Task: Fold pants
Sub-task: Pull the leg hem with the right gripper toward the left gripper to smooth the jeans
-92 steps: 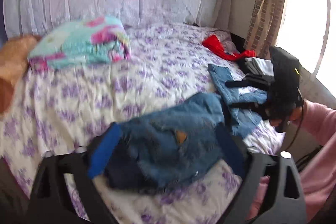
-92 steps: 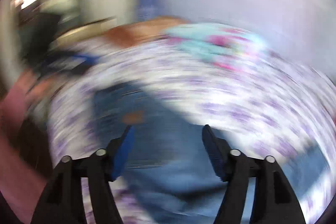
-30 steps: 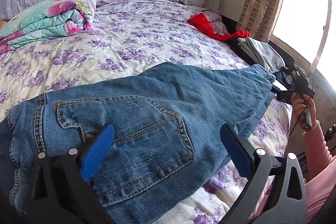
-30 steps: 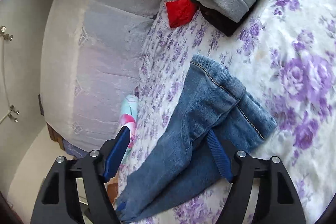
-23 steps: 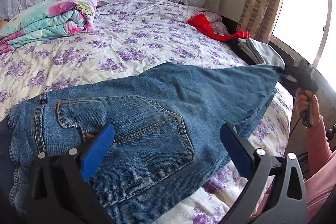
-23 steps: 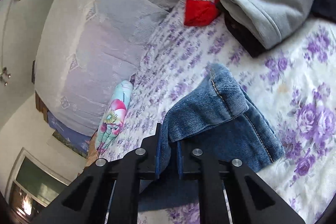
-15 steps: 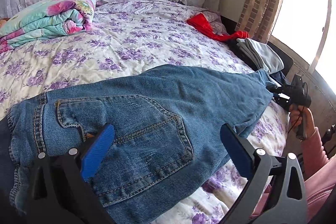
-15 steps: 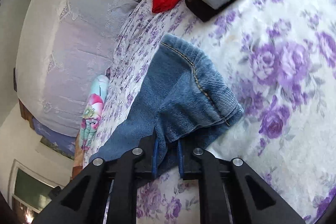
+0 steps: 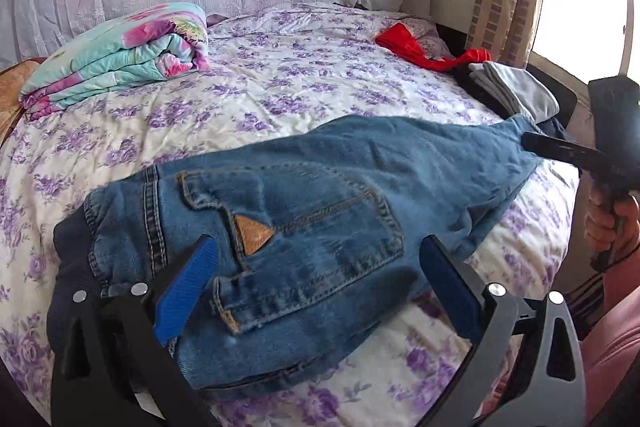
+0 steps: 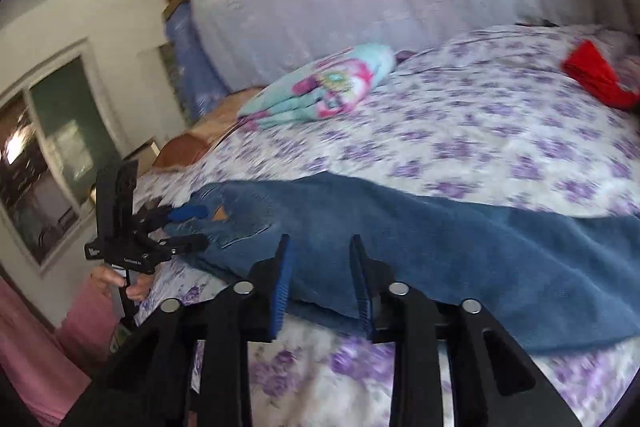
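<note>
Blue denim pants [image 9: 312, 203] lie stretched across the flowered bed, waistband and back pocket nearest my left gripper, legs running right. My left gripper [image 9: 316, 291] is open and empty, its fingers hovering over the pocket area. In the right wrist view the pants [image 10: 440, 239] run from left to right. My right gripper [image 10: 322, 283] is open with a narrow gap, its fingertips at the pants' near edge, holding nothing. The right gripper also shows in the left wrist view [image 9: 560, 151] beside the leg hems.
A folded floral blanket [image 9: 120, 63] lies at the back left of the bed. A red garment [image 9: 424, 51] and a grey and dark pile of clothes [image 9: 512, 91] lie at the back right, by a curtain and window. The bed edge [image 9: 360, 387] is close in front.
My right gripper let go of the leg hem, opened, and swung to face along the pants. The legs now lie flat. My left gripper pulled back slightly, staying open.
</note>
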`<state>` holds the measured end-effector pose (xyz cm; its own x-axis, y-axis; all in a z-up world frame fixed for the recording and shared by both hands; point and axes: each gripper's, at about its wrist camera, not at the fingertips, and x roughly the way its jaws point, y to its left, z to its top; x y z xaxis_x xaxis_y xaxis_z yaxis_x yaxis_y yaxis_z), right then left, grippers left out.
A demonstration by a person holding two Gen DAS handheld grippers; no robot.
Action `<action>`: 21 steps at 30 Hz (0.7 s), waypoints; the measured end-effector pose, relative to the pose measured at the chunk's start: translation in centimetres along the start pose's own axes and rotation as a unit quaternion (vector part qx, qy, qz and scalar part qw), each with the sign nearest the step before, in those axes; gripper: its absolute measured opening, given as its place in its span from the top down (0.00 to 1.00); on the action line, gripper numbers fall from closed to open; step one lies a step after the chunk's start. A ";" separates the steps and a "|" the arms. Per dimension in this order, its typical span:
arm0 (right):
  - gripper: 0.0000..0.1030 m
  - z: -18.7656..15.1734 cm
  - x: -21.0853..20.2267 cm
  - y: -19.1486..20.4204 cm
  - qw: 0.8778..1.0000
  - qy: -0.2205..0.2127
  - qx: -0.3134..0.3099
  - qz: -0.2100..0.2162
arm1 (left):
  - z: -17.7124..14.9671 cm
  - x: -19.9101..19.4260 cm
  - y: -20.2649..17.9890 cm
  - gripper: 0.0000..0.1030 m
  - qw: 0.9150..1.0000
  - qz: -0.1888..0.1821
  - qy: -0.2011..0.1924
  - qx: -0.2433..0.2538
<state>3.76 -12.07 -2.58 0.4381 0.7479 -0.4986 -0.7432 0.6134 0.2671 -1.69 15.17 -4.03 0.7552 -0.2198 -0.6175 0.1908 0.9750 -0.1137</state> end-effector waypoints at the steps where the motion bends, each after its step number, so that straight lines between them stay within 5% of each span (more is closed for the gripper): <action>1: 0.78 0.1 1.6 1.2 1.000 0.015 -0.023 -0.006 | -0.2 -0.1 -0.1 0.04 1.000 0.000 -0.003 0.003; 5: 0.80 -2.8 6.8 1.9 0.991 0.132 -0.001 0.026 | -0.8 -0.6 0.1 0.04 1.000 0.004 -0.010 0.008; 8: 0.80 -4.6 5.1 2.9 0.991 0.126 -0.032 0.023 | -1.0 -1.0 0.4 0.04 1.000 0.003 -0.010 0.004; 13: 0.79 -2.6 2.6 0.8 0.991 0.116 0.024 0.062 | 1.1 -2.1 -0.3 0.05 0.999 -0.029 -0.034 0.002; 15: 0.58 -0.9 2.2 0.0 0.994 0.091 0.032 0.057 | 1.8 -2.1 -1.7 0.04 0.998 -0.040 -0.051 0.027; 18: 0.55 1.7 2.3 -1.0 0.995 0.077 0.022 0.056 | 2.3 -0.7 -2.8 0.05 0.996 -0.065 -0.049 0.048; 21: 0.35 5.0 3.4 -2.1 0.996 0.074 0.008 0.051 | 1.3 2.8 -2.8 0.05 0.996 -0.077 0.016 0.040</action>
<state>9.35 -9.60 -0.71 0.2807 0.7611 -0.5848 -0.7712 0.5415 0.3348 0.69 11.82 -4.43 0.6931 -0.3644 -0.6219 0.3537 0.9237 -0.1470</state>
